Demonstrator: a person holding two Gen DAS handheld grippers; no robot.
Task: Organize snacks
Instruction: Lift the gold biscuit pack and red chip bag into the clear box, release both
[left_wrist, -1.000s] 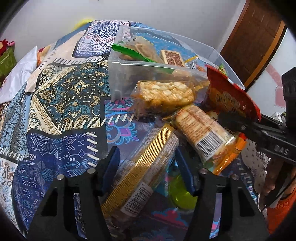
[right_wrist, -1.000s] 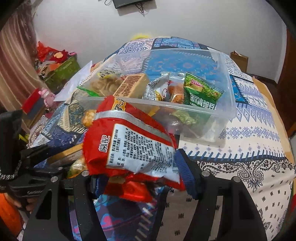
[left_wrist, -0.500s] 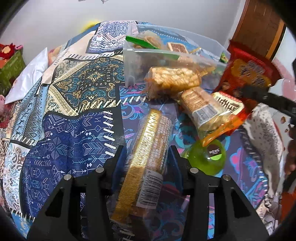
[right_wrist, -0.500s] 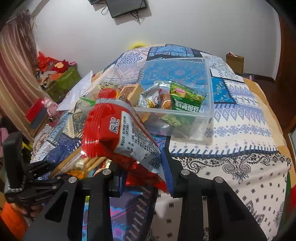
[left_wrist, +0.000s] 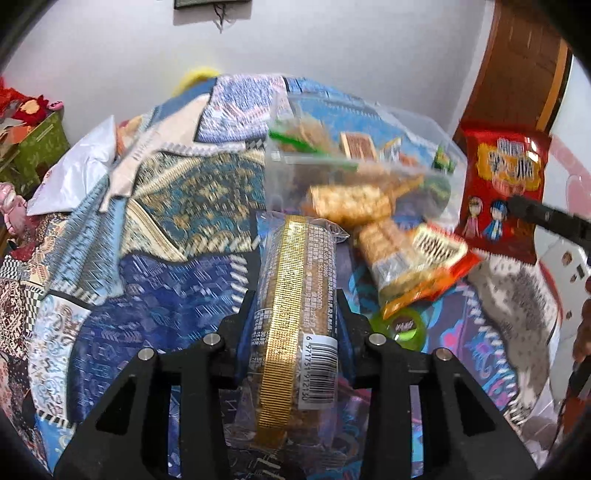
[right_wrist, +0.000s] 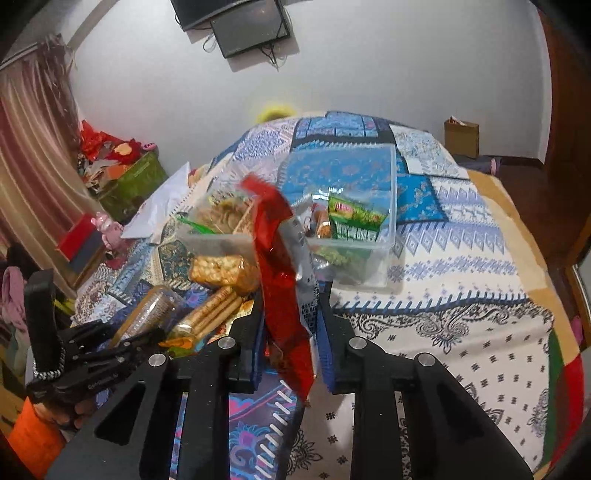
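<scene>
Left tongs (left_wrist: 295, 325) have just been closing and now clench a long clear biscuit sleeve (left_wrist: 293, 295) with a gold strip and barcode; sleeve is off the bedspread (left_wrist: 155, 295), tip pointing to 12 o'clock at the bin. A second ago the jaws stood wide around it while it lay flat.

Right tongs (right_wrist: 291, 325) have also just been closing, now clamped on the red snack bag (right_wrist: 284, 266), which hangs edge-on between the blue pads (right_wrist: 323, 325); a second ago it lay broad across open jaws. In the left view the same bag shows at 2 o'clock, lifted.

Clear plastic bin (right_wrist: 388, 236) sits at 12 o'clock on the bed, already holding a green packet (right_wrist: 354, 218) and others.

Loose packs (left_wrist: 391, 243) and a green tape roll (left_wrist: 404, 326) remain on the bedspread just short of the bin, 1 o'clock.

Judgement: both picks secured; carry to bin is next, several snacks left.
</scene>
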